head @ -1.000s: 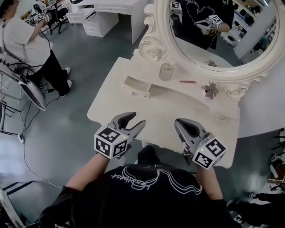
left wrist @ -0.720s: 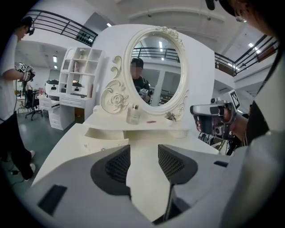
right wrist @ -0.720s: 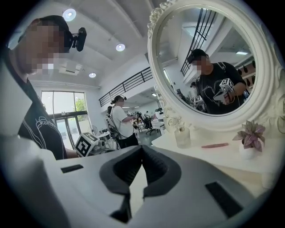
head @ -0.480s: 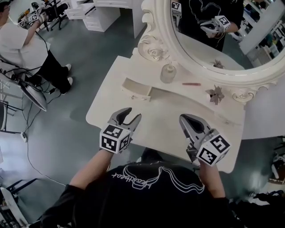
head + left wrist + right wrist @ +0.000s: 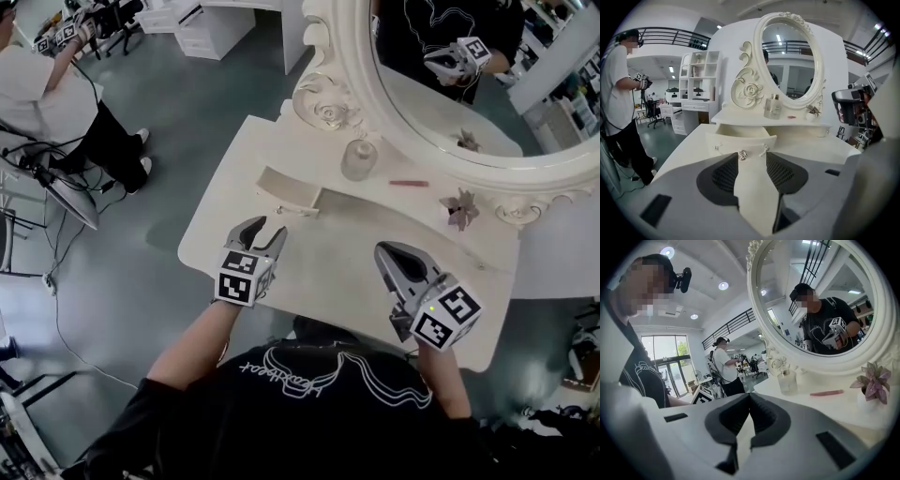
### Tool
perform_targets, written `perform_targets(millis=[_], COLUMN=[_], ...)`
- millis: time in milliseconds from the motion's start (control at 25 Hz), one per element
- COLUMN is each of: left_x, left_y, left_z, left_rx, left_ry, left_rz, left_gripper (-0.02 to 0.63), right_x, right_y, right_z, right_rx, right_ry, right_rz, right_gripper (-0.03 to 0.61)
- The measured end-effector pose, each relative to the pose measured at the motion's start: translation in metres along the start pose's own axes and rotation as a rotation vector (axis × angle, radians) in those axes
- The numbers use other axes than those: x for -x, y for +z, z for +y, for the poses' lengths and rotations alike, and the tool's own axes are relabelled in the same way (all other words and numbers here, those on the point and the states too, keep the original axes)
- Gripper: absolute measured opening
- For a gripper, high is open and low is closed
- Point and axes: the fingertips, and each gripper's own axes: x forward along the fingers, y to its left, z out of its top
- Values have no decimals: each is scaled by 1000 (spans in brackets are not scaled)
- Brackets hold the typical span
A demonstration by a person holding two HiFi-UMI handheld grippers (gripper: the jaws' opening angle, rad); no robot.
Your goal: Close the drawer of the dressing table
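On the left of the low shelf under the mirror (image 5: 441,84), the drawer (image 5: 289,187) stands pulled out over the counter (image 5: 328,272). Its front faces the left gripper (image 5: 265,234). The head view is too steep and small to show what lies inside the drawer.

The left gripper hovers low over the counter, near the drawer but apart from it, with bare counter between them. Its jaws are spread and hold nothing. In the left gripper view the drawer's middle knob (image 5: 742,154) shows just past the gap between the jaw tips.

The right gripper (image 5: 386,253) sits well to the right above the counter. Its jaw tips meet with nothing between them, as the right gripper view shows.

A glass bottle (image 5: 357,159), a pink stick (image 5: 409,183) and a small plant (image 5: 459,208) stand on the shelf. The stick is too small to identify.

The picture edge cuts off the mirror's top and right side. The wearer's torso and arms hide the counter's near edge. Another person (image 5: 56,94) stands at far left, partly cut off.
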Motion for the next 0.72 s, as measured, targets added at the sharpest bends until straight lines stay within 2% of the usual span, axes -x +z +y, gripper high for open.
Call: perform_targets(millis=[320, 600, 720], left_x=[-27, -45, -48], left_y=[-9, -13, -14], left_z=[19, 22, 24], left_rx=[9, 12, 25], left_ry=[31, 27, 28], left_rz=[28, 50, 57], left_gripper=[189, 184, 158], right_x=[-5, -7, -8], right_y=[-7, -10, -10], right_z=[-12, -21, -24], right_rx=[-20, -33, -35], right_ry=[-13, -14, -14], right_rz=[19, 33, 40], right_gripper=[3, 3, 3])
